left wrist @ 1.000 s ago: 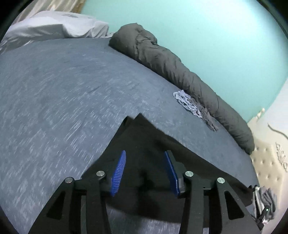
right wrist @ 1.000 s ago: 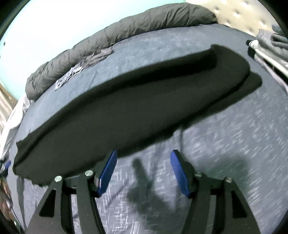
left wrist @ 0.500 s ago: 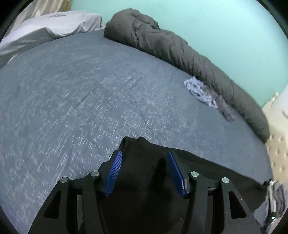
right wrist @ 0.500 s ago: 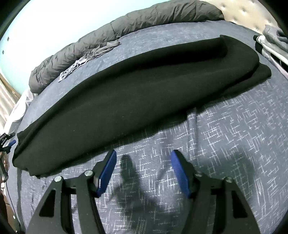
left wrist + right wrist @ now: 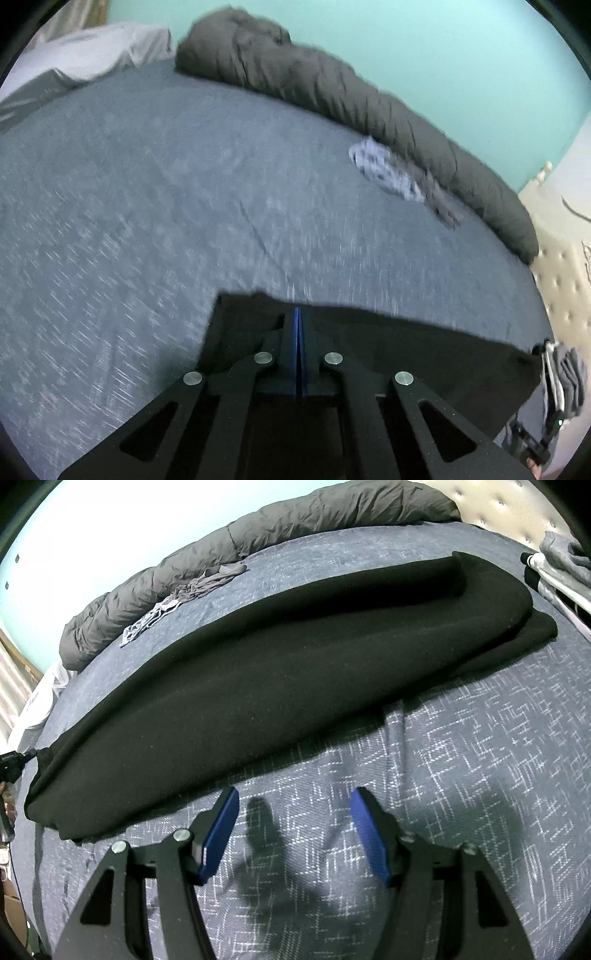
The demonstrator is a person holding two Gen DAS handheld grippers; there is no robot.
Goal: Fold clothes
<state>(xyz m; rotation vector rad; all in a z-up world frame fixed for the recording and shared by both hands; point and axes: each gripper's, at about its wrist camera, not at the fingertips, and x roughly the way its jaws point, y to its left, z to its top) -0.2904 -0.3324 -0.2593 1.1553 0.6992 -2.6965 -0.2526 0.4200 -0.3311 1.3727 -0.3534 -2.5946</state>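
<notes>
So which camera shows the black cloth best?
The right wrist view: the black cloth lies across the bed end to end, folded lengthwise. The left wrist view shows only one corner of it, with the left gripper shut over it.

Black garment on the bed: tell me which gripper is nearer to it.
Left. The left gripper is shut at the black garment's corner; the right gripper hovers open over bare bedsheet beside its near edge.

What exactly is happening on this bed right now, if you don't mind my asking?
A person with a gripper in each hand is folding a black garment laid across the bed. The left gripper has just closed at the garment's corner; whether cloth is pinched cannot be seen. The right gripper hangs open over bare sheet just short of the garment's near edge, holding nothing.
</notes>
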